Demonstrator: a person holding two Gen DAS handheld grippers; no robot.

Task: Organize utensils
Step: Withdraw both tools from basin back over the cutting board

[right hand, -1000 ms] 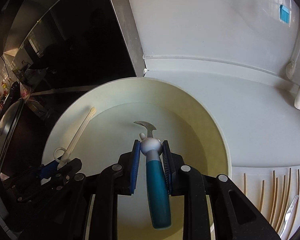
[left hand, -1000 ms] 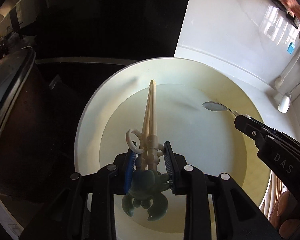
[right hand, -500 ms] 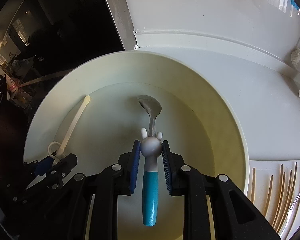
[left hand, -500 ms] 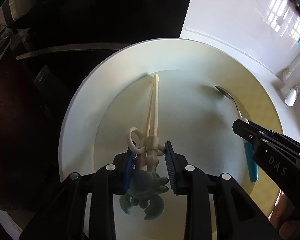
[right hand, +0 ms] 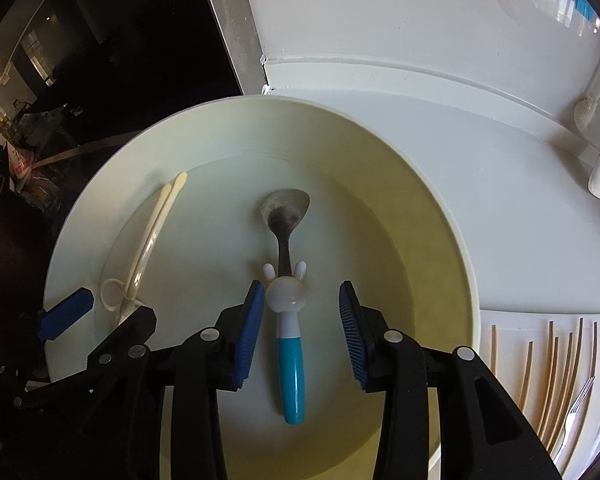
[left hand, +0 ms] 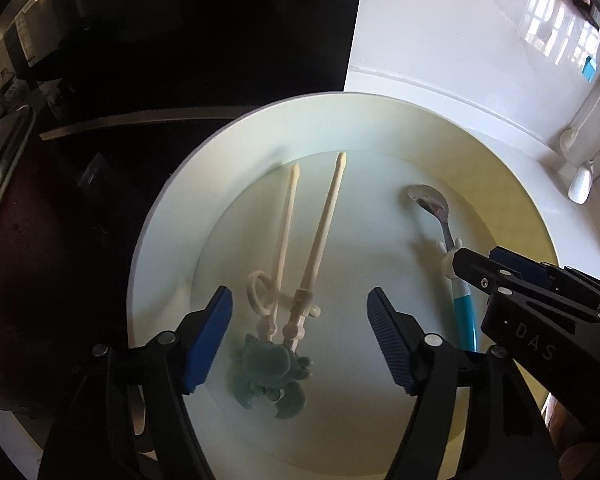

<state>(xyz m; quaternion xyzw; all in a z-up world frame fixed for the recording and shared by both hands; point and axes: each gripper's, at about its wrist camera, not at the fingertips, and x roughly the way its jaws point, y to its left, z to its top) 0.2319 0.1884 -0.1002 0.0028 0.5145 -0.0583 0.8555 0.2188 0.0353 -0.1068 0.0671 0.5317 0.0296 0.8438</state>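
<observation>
Both utensils lay inside the pale round basin (right hand: 440,240), which serves as the reference for this report.

The left gripper (left hand: 300,328) hung over the near-left part of the basin floor. Its jaws had just been opening and stood wide apart, the blue pads (left hand: 208,340) clear on both sides of the training chopsticks (left hand: 300,248). Those chopsticks rested on the basin floor between the open jaws, untouched; the green figure (left hand: 268,372) at their joined end lay nearest the gripper, and the two cream sticks splayed apart toward the far side of the floor. A finger ring on the left stick was visible.

The right gripper (right hand: 302,320) hung over the middle of the basin floor. Its jaws had also just been opening and stood moderately apart. The child's spoon (right hand: 288,304) lay flat on the basin floor between them. The right pad was plainly clear of it. The left pad stood just beside the white rabbit-shaped head of the handle; contact there could not be confirmed, but no grip was evident. The teal handle end pointed toward the gripper and the metal bowl toward the basin's far wall.

Outside the basin, to its right, wooden chopsticks (right hand: 548,372) and a fork (right hand: 576,404) lay on a white ribbed rack (right hand: 512,320).
</observation>
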